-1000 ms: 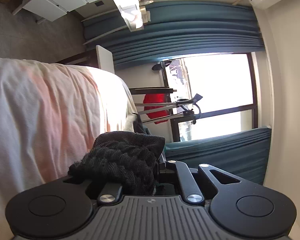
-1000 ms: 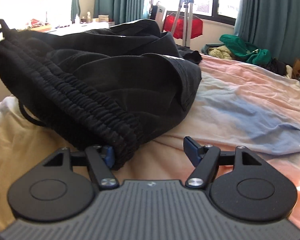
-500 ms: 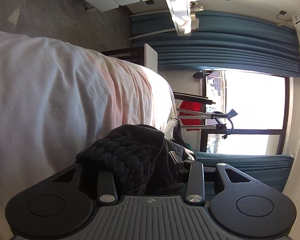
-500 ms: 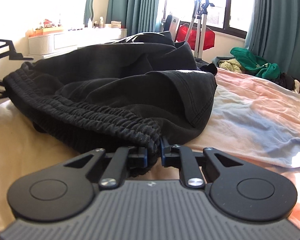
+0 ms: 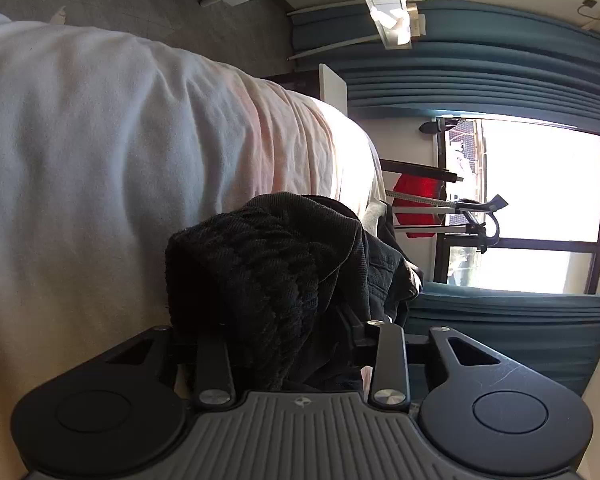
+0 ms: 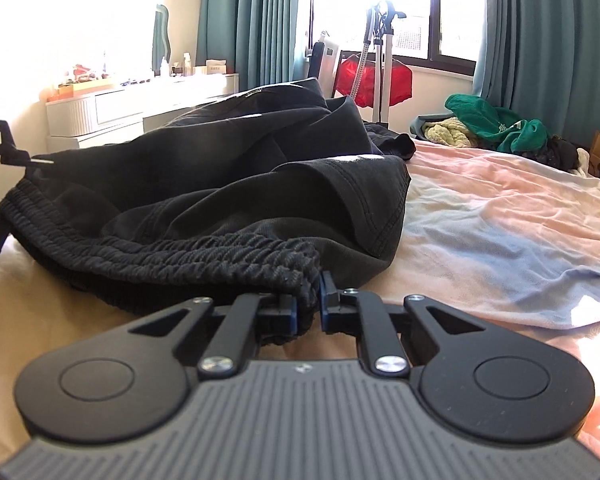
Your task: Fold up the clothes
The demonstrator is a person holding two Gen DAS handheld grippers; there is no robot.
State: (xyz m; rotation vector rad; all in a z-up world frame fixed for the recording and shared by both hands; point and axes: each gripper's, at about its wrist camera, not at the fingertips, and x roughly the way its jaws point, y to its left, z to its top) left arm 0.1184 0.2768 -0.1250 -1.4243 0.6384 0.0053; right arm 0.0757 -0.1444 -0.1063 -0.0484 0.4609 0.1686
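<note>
The right gripper (image 6: 309,307) lies low and level over the bed (image 6: 500,216), its two blue-padded fingers (image 6: 329,300) clenched on the near corner of the ribbed elastic waistband (image 6: 160,256) of the black shorts (image 6: 236,168). The waistband stretches from the fingertips off to the left, and the rest of the garment lies heaped ahead of the gripper on the bedspread, one hemmed leg opening draped ahead and slightly right of the fingertips.

The left gripper (image 5: 288,336) is rolled onto its side, so the bed (image 5: 100,160) stands like a wall to its left and the window (image 5: 540,200) to its right. A bunch of the waistband (image 5: 252,280) and shorts (image 5: 380,264) fills the gap between its fingers, which are partly closed on the fabric; the fingertips themselves are buried in cloth and cannot be made out.

At the far left edge of the right wrist view, a black frame (image 6: 0,152) meets the other end of the waistband; it is cut off by the picture's edge.

Counted: two grippers, one pair of black shorts, and one heap of other clothes (image 6: 496,124), green and yellow, far ahead and right of the right gripper. A red cloth (image 6: 374,80) on a rack hangs far ahead by the window, flanked by teal curtains (image 6: 256,20).
</note>
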